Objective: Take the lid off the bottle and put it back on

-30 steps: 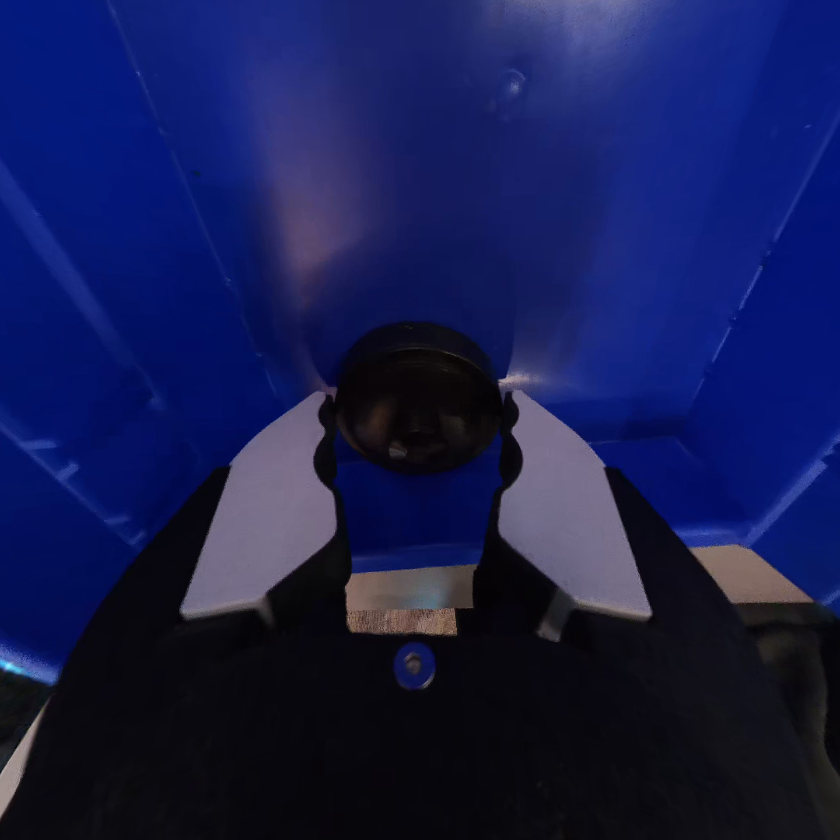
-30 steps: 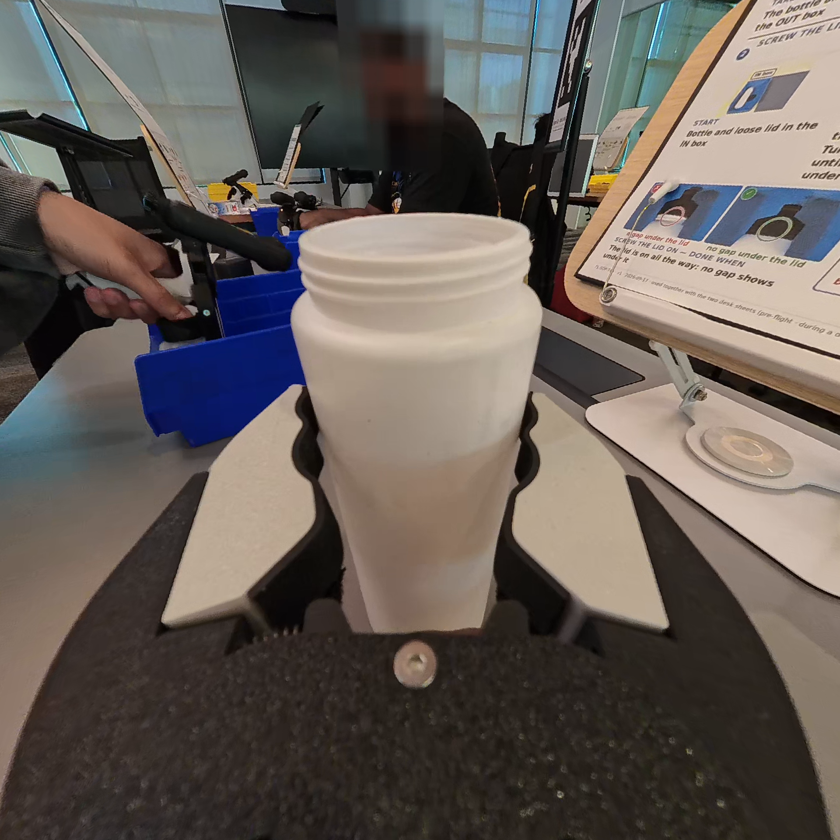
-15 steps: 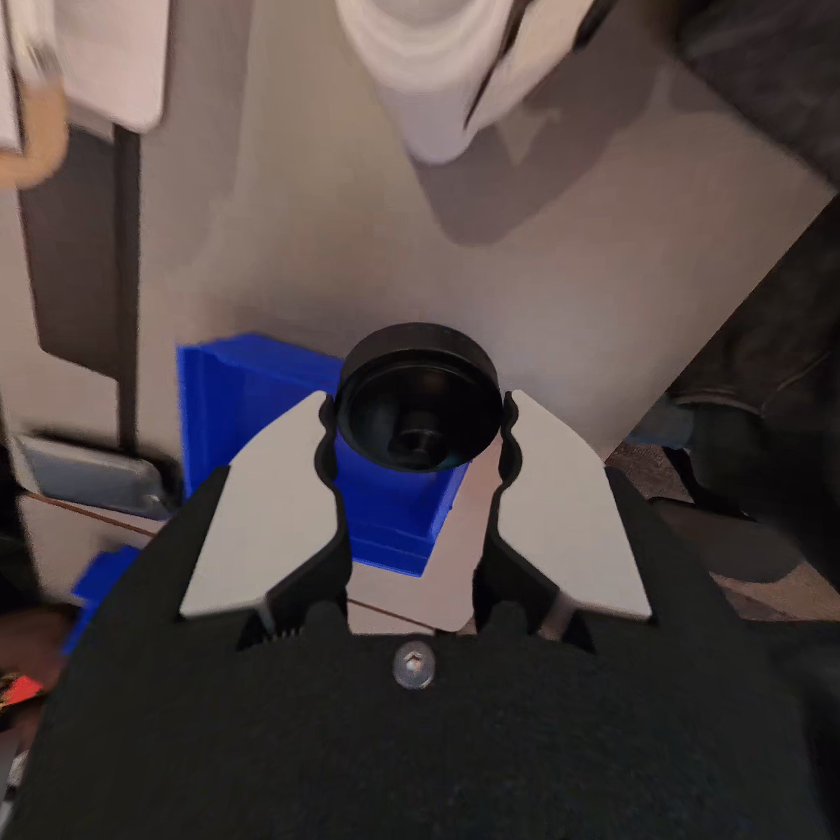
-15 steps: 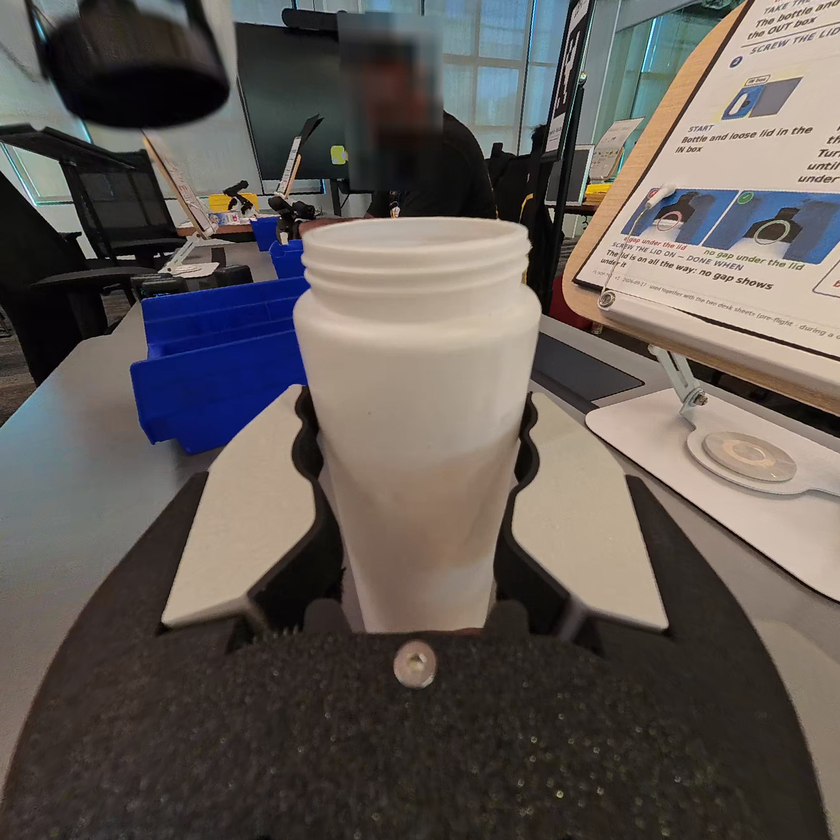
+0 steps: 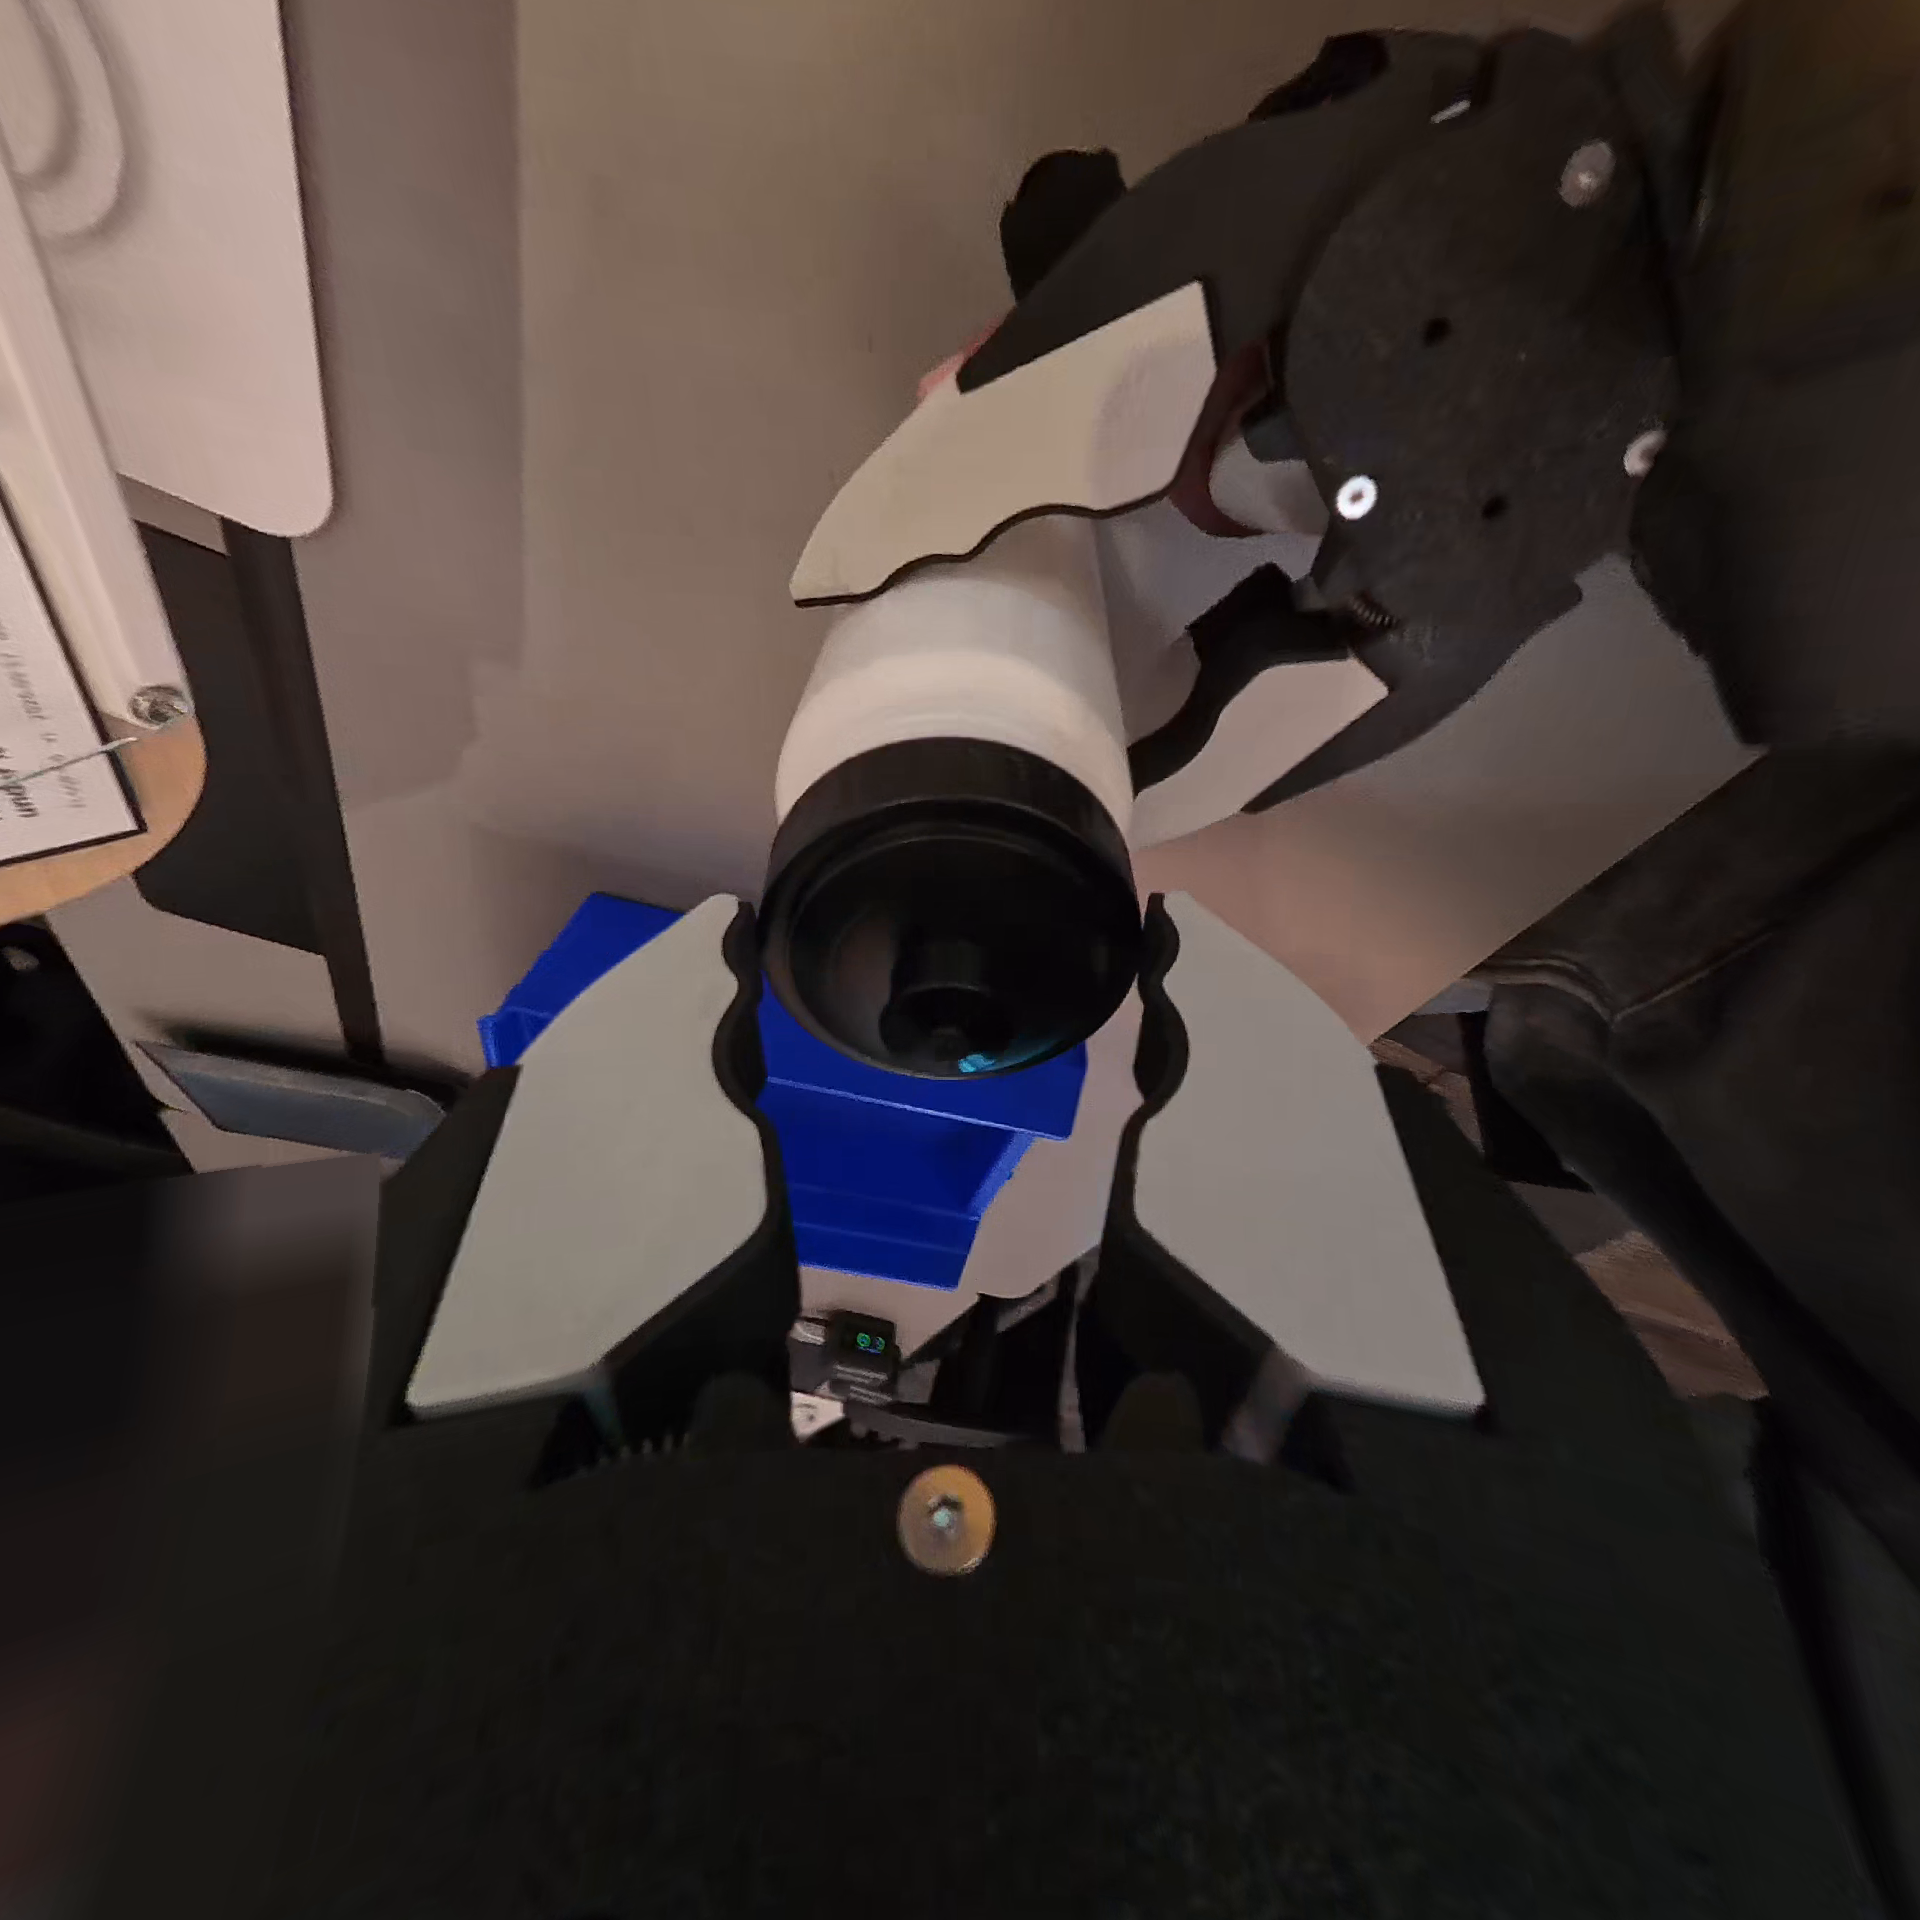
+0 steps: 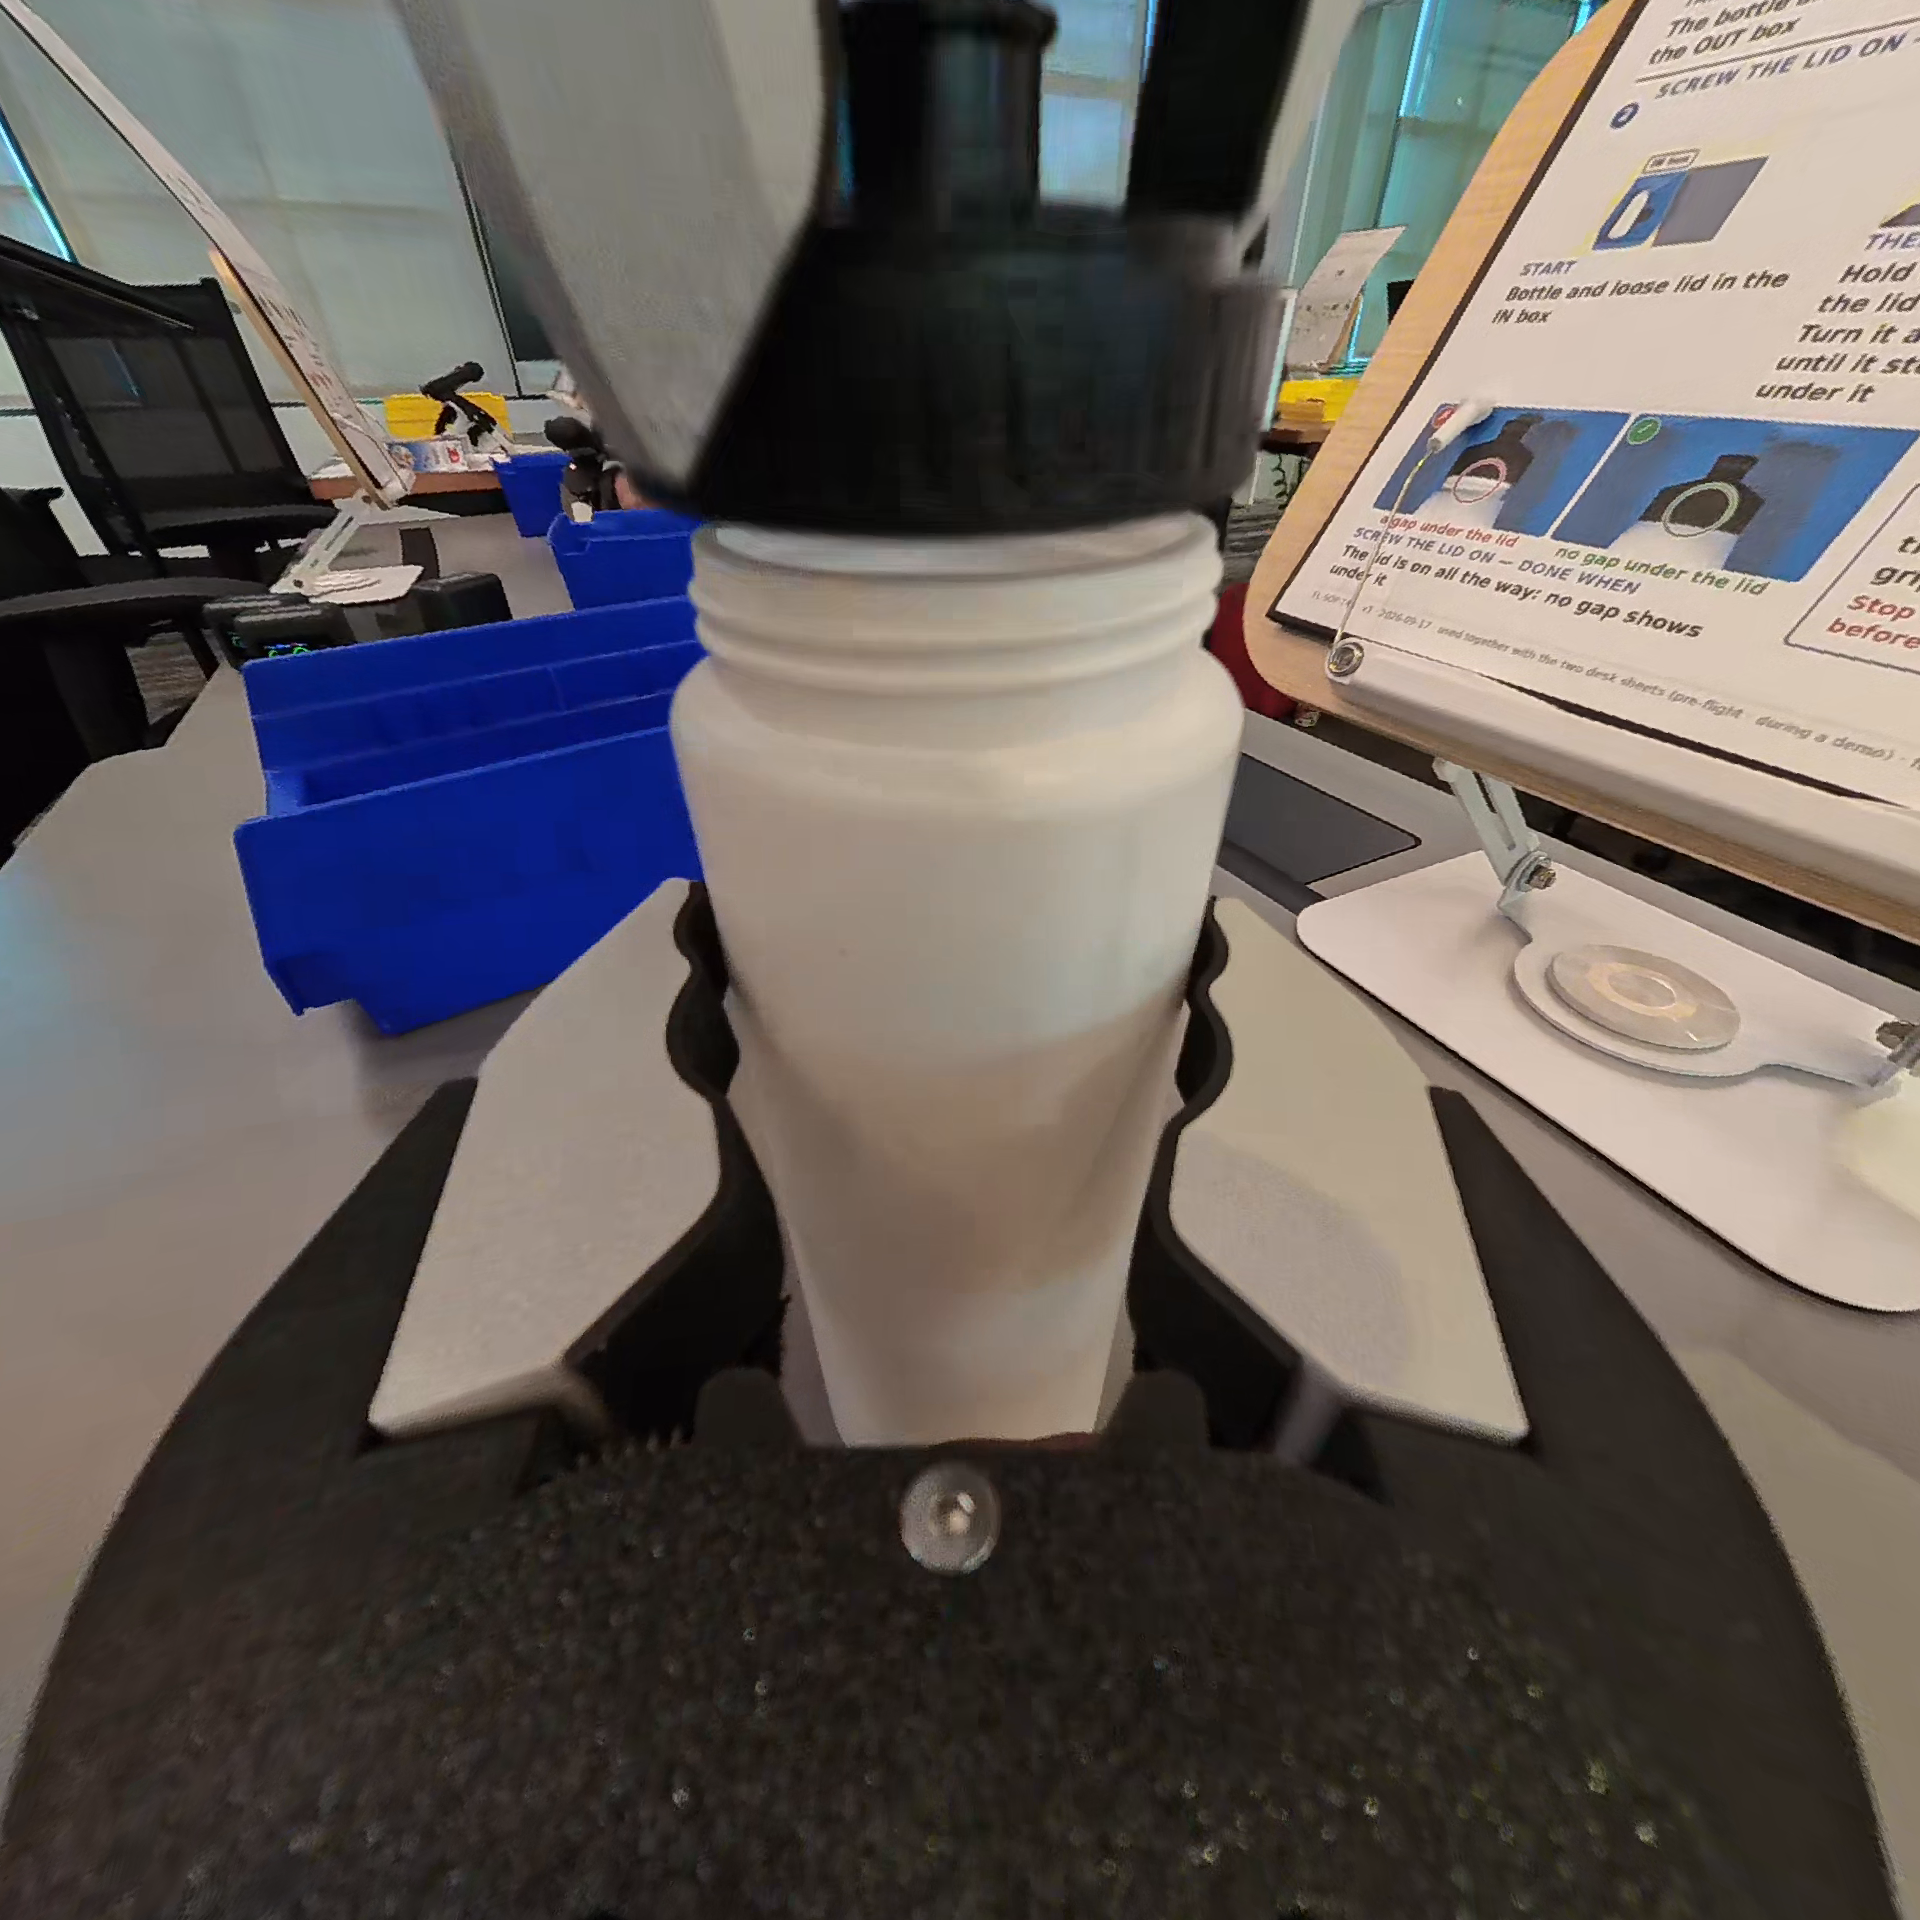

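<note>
My right gripper point(image 6: 951, 966) is shut on a white bottle point(image 6: 956, 883) and holds it upright above the grey table point(image 6: 135, 1039). My left gripper point(image 5: 945, 935) is shut on the black lid point(image 5: 945, 925). It holds the lid from above on the bottle's threaded mouth. In the right wrist view the lid point(image 6: 997, 384) sits on the top of the neck with the threads still showing below it. In the left wrist view the bottle point(image 5: 956, 665) runs away beneath the lid, with the right gripper point(image 5: 1039, 644) clamped on its body.
A blue bin point(image 6: 457, 810) stands on the table to the left behind the bottle, and shows under the lid in the left wrist view point(image 5: 894, 1174). An instruction board on a white stand point(image 6: 1621, 997) is at the right. Chairs and other desks lie beyond.
My left gripper has carried the lid out of the blue bin, across the table and down onto the bottle's mouth. My right gripper has kept the bottle almost still.
</note>
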The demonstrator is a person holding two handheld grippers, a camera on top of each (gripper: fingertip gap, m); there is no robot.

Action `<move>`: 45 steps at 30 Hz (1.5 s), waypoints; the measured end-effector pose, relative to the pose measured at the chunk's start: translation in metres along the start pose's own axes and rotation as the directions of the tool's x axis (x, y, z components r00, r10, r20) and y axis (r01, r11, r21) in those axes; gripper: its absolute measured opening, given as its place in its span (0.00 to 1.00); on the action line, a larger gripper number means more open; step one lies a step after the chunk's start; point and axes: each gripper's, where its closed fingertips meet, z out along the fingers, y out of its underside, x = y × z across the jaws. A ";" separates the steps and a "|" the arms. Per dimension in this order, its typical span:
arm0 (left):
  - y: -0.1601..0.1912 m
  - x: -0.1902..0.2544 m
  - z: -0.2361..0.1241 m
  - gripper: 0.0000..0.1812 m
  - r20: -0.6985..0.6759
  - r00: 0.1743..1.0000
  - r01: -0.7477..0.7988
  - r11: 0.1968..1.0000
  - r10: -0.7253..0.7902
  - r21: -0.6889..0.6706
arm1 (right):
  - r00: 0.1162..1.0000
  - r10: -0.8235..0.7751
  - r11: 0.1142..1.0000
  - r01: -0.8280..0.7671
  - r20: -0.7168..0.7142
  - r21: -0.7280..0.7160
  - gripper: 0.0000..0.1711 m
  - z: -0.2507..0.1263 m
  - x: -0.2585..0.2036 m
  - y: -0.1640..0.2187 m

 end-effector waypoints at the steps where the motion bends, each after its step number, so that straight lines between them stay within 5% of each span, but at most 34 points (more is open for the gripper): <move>1: -0.001 -0.001 0.003 0.38 0.001 1.000 0.017 1.000 -0.017 -0.015 | 1.000 0.001 1.000 -0.001 -0.006 -0.001 0.50 0.000 0.000 0.000; 14: -0.009 -0.006 0.009 0.38 -0.049 0.934 0.354 0.935 -0.353 0.010 | 1.000 0.008 1.000 -0.008 -0.026 0.001 0.50 0.003 0.002 0.000; 23: -0.004 -0.004 0.008 0.38 -0.023 0.893 0.446 0.880 -0.449 0.162 | 1.000 0.006 1.000 -0.006 -0.023 0.002 0.49 0.003 0.002 0.000; 32: -0.005 -0.006 0.009 0.38 -0.181 0.823 0.568 0.792 -0.539 0.226 | 1.000 0.008 1.000 -0.008 -0.021 0.004 0.50 0.003 0.002 0.000; 37: -0.005 -0.004 0.010 0.38 -0.147 0.879 0.476 0.840 -0.453 0.259 | 1.000 0.004 1.000 -0.004 -0.017 0.001 0.50 0.003 0.001 0.000; 45: -0.003 -0.003 0.010 0.38 -0.062 0.995 0.096 0.956 -0.082 0.279 | 1.000 0.003 1.000 -0.003 -0.014 -0.002 0.50 0.004 0.001 0.000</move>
